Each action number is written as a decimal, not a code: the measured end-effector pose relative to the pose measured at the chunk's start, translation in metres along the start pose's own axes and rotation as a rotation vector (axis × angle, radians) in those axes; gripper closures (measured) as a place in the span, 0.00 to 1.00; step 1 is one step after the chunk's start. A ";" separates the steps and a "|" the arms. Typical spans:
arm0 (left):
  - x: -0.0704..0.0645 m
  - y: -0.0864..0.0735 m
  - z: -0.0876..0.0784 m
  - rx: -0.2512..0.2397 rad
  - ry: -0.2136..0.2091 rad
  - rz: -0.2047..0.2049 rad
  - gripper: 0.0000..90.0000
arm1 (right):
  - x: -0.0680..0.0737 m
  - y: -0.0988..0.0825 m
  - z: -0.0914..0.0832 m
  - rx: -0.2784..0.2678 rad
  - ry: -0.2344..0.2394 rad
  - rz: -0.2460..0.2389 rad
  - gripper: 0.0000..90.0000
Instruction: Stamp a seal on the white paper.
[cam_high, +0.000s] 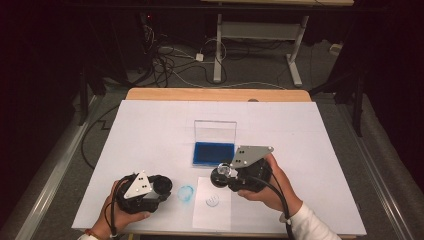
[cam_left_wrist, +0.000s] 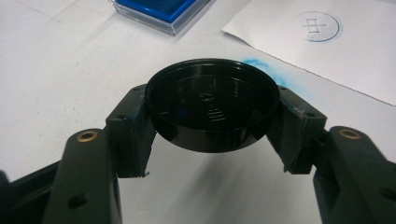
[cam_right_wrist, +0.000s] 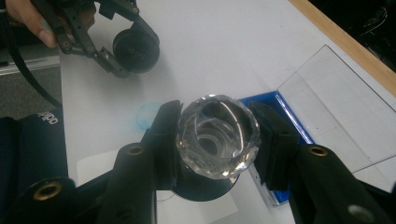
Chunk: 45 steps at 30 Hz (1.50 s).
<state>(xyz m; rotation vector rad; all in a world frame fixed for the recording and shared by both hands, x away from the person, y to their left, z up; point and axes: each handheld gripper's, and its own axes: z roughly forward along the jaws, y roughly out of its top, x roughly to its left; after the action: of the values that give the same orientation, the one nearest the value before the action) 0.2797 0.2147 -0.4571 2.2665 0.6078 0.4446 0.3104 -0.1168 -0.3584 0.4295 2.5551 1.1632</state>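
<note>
- The surface (cam_high: 150, 125) is covered in white, with a strip of bare wood along its far edge; beyond it lie a dark floor, loose cables and the legs of another table.
- Landmark: the small paper sheet (cam_high: 212, 205) at the near edge of the surface, bearing a round blue stamp print (cam_high: 212, 201).
- Left of the sheet, nearest the person, the left gripper (cam_high: 161, 185) is held in the left hand (cam_high: 117, 212); its fingers (cam_left_wrist: 133, 133) are closed on a black round cap (cam_left_wrist: 212, 102), pressing its rim from both sides. The cap's hollow side faces the left gripper view.
- Between that cap and the sheet, a smeared blue ring of ink (cam_high: 186, 193) marks the white cover.
- Just beyond the sheet's far edge, the right gripper (cam_high: 225, 176) is held in the right hand (cam_high: 267, 192); its fingers (cam_right_wrist: 275, 140) are clamped on a stamp with a clear faceted knob (cam_right_wrist: 217, 135), one finger at each side. The knob points at the right gripper view; a dark round base shows behind it, over the sheet.
- Farther out, just past the stamp, stands an open ink pad case (cam_high: 214, 151): blue pad flat on the surface, clear lid (cam_high: 215, 131) raised at its far side.
</note>
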 end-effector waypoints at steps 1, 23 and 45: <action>-0.001 0.000 0.000 -0.001 0.001 0.002 0.41 | 0.000 0.000 0.000 -0.002 0.000 0.001 0.64; -0.001 0.000 -0.001 0.007 0.006 0.003 0.41 | 0.021 -0.012 0.030 0.053 0.060 -0.028 0.64; -0.001 0.001 0.000 0.017 0.000 0.007 0.41 | 0.027 -0.032 0.063 0.181 0.067 -0.041 0.64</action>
<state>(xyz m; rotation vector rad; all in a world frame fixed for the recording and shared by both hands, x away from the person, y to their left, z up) 0.2794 0.2135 -0.4568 2.2859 0.6060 0.4447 0.3058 -0.0840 -0.4261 0.3834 2.7261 0.9514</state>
